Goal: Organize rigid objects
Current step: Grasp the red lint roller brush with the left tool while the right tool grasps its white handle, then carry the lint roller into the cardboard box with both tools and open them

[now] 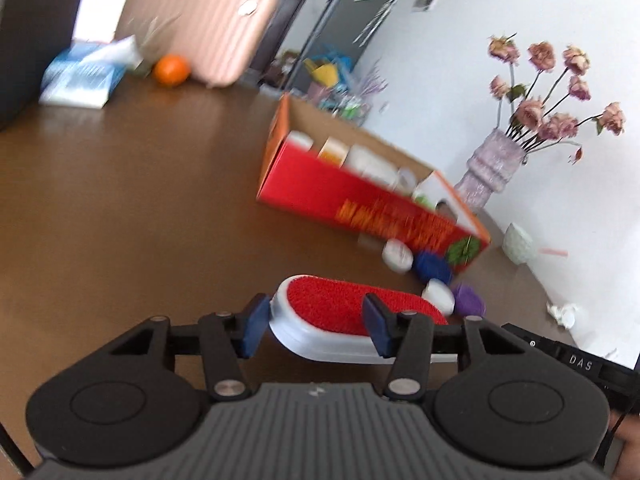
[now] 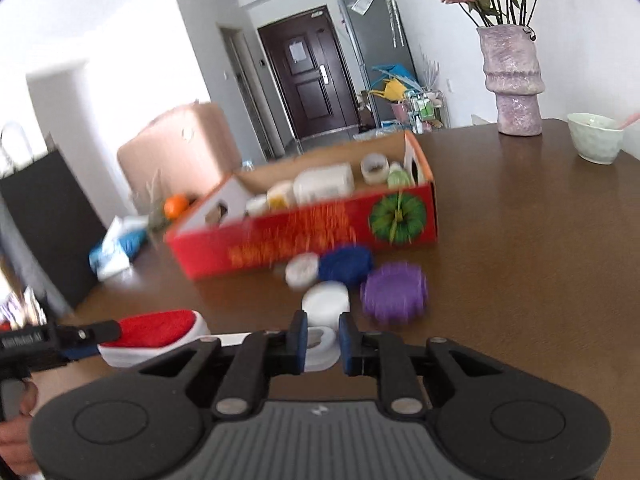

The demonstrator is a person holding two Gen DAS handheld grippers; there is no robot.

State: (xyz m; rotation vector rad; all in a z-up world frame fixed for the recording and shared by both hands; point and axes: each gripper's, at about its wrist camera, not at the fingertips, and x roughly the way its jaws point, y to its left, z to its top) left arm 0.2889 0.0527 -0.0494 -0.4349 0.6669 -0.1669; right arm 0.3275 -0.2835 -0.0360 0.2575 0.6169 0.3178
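Observation:
My left gripper (image 1: 316, 326) is shut on a red-topped white brush (image 1: 344, 308) and holds it above the brown table. My right gripper (image 2: 323, 344) is shut on the white handle end of the same brush (image 2: 320, 344); its red head (image 2: 160, 330) shows at the left. A red cardboard box (image 1: 360, 196) (image 2: 304, 232) holds several white jars. In front of it lie two white lids (image 2: 325, 300), a blue ridged disc (image 2: 346, 266) and a purple ridged disc (image 2: 394, 292).
A purple vase of dried roses (image 2: 514, 80) and a pale bowl (image 2: 594, 138) stand at the table's far right. An orange (image 1: 172, 70), a blue-white packet (image 1: 80, 78) and a pink suitcase (image 1: 200, 20) are beyond the box. A crumpled tissue (image 1: 564, 312) lies near the edge.

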